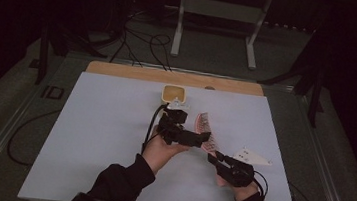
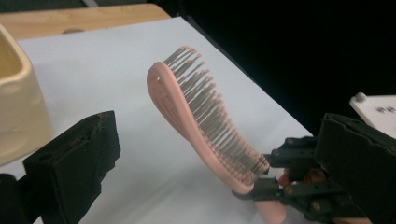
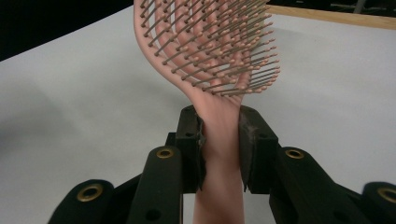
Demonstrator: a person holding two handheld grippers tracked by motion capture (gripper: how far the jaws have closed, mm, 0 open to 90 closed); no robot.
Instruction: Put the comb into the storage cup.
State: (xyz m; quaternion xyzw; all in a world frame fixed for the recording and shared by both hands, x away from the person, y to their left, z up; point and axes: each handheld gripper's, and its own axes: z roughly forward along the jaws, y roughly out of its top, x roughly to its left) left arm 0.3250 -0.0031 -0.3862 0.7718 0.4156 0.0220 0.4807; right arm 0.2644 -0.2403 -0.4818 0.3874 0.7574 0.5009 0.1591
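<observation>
R gripper [image 3: 220, 140] clamped on brush [image 3: 210, 51] handle, pads tight on both sides of the pink neck; brush held up off the sheet, head tilted away toward far edge, bristles facing R gripper's camera. In high view R gripper [image 1: 213, 158] sits near the sheet's near-right part, brush [image 1: 205, 131] rising from it toward centre. L gripper [image 2: 210, 154] jaws spread wide, nothing betw them, brush [image 2: 205, 121] ahead of the gap, not touched; in high view L gripper [image 1: 202, 137] just beside brush head. Cream tub [image 1: 174, 94] at far edge of white sheet [image 1: 97, 137], mid; contents can't tell
</observation>
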